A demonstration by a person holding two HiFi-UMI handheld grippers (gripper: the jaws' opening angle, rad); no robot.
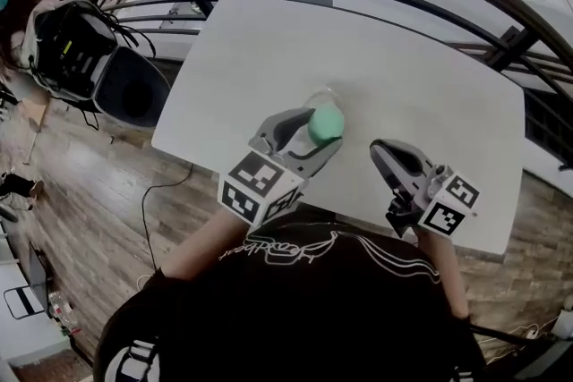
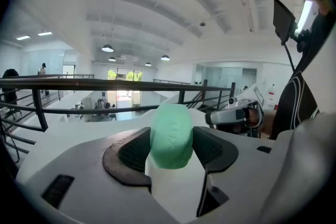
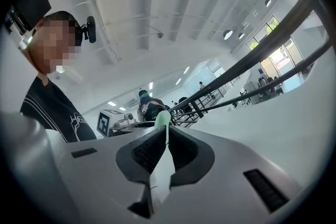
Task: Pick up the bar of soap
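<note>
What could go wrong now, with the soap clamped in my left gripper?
1. The left gripper grips the rounded soap low down, and much of the bar sticks out past the jaws. It may slip or twist out and drop to the table.
2. The right gripper, shut and empty, sits close alongside, so a sideways swing could knock the bar.

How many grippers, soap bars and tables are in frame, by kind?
Grippers: 2 (left gripper shut on the soap, right gripper shut on nothing)
Bar of soap: 1, green
Table: 1, white
Total: 4
</note>
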